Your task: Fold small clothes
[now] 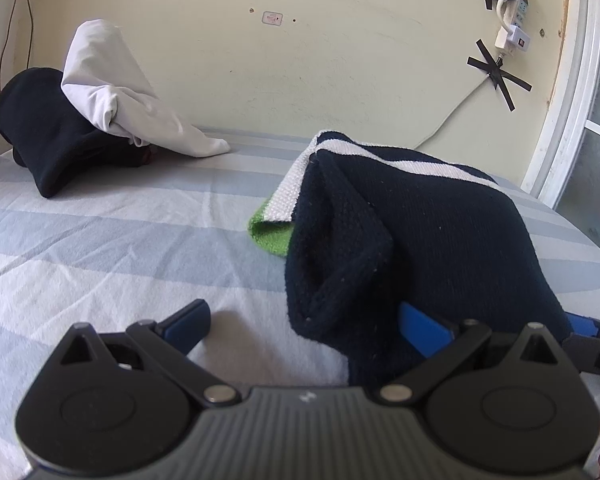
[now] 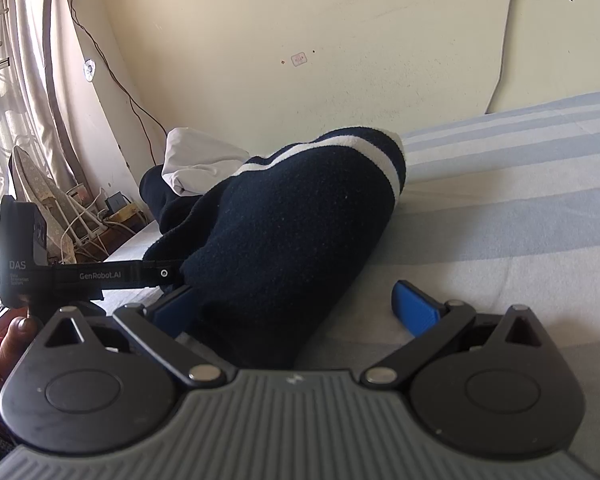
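A navy knit garment with a white band and a green edge lies bunched on the striped bed sheet. My left gripper is open, low over the sheet. The garment's near fold fills the right half of its gap and covers part of the right finger. In the right wrist view the same garment rests against the left finger of my open right gripper. The right finger stands free over the sheet.
A black garment and a white one are piled at the back left against the wall. A taped power strip and cable hang on the wall. A door frame stands at right. An ironing board and curtain stand beside the bed.
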Action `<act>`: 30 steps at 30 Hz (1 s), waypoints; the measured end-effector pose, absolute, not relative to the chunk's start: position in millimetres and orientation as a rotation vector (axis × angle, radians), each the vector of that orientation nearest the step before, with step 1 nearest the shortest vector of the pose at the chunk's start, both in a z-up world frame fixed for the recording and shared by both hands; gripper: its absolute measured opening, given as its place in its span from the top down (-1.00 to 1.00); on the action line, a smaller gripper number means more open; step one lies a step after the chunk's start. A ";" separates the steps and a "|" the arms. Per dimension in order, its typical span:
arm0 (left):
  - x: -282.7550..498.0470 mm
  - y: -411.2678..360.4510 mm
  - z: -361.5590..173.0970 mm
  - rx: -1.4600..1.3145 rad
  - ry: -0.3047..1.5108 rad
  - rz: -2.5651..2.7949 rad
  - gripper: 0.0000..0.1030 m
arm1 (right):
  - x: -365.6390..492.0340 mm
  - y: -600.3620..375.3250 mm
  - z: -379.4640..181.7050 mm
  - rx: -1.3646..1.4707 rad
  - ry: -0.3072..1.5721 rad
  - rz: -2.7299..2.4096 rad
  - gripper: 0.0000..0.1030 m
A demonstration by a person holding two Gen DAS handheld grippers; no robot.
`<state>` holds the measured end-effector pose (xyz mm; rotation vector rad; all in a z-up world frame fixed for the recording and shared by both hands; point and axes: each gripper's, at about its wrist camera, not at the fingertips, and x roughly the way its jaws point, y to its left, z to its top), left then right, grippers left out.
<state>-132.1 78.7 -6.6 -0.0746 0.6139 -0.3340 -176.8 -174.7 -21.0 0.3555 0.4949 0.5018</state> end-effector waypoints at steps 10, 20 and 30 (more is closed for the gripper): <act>-133.0 78.0 -6.5 -0.075 0.613 -0.333 -1.00 | -176.7 -174.4 -20.4 0.354 0.492 0.501 -1.00; -133.9 78.0 -6.4 -0.075 0.610 -0.334 -1.00 | -175.8 -174.2 -20.8 0.347 0.491 0.500 -1.00; -134.3 77.9 -6.9 -0.075 0.610 -0.333 -1.00 | -175.9 -174.5 -21.3 0.346 0.490 0.502 -1.00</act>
